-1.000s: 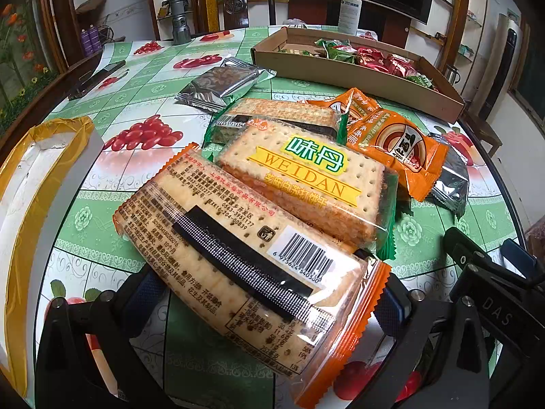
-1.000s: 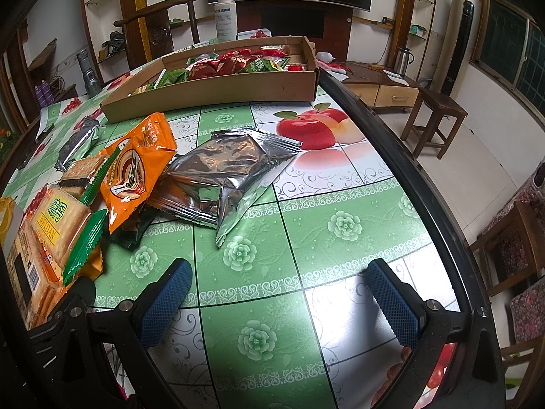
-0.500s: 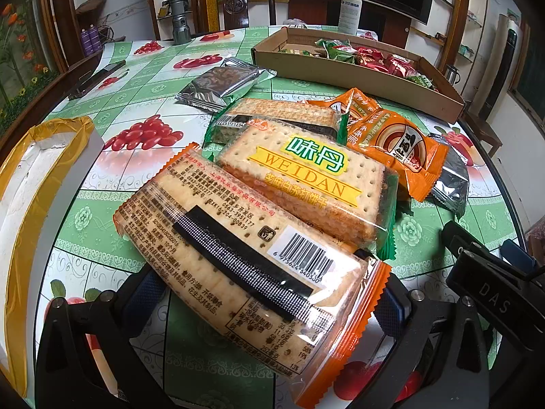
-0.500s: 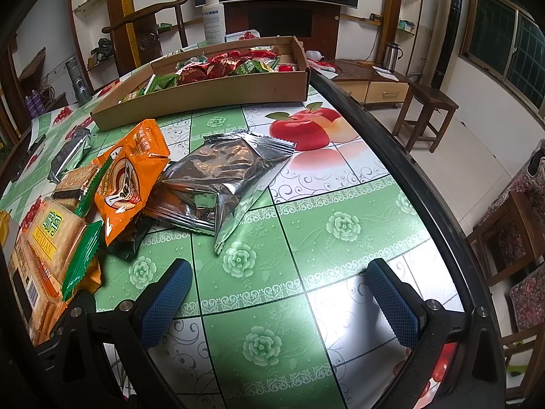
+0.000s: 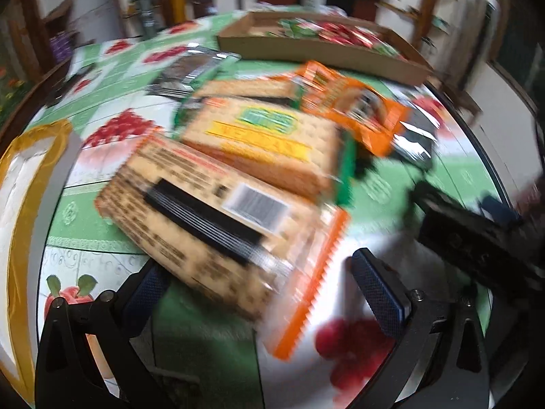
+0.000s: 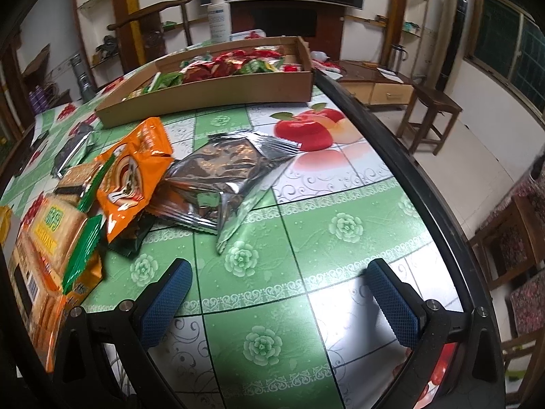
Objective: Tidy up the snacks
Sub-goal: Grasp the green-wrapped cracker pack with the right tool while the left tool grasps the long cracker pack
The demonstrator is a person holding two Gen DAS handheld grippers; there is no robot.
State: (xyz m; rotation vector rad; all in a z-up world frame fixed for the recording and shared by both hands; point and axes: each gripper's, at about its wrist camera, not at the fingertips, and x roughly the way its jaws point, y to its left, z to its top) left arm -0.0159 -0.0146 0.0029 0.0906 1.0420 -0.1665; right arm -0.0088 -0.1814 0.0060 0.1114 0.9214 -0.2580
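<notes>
An orange-edged cracker pack [image 5: 211,218] lies barcode-up on the table and reaches between the fingers of my left gripper [image 5: 262,293], which is open around its near end. Behind it lie a green-edged cracker pack [image 5: 269,143], an orange snack bag [image 5: 354,109] and a silver foil pack [image 5: 190,68]. The left wrist view is motion-blurred. My right gripper [image 6: 279,303] hangs open over bare tablecloth, holding nothing. Ahead of it sit a second silver foil pack [image 6: 228,173], the orange snack bag [image 6: 133,170] and, at the left edge, both cracker packs [image 6: 44,255].
A long cardboard tray [image 6: 211,95] with several wrapped snacks stands at the back of the table. A white bottle [image 6: 218,17] rises behind it. A yellow-taped white box [image 5: 24,184] sits at far left. The dark table rim [image 6: 408,177] curves on the right, with a stool [image 6: 432,109] beyond.
The left wrist view has gone blurred and shifted: the cracker pack now sits more to the left between the fingers, and the right pad is uncovered. The right gripper has drifted slightly.
</notes>
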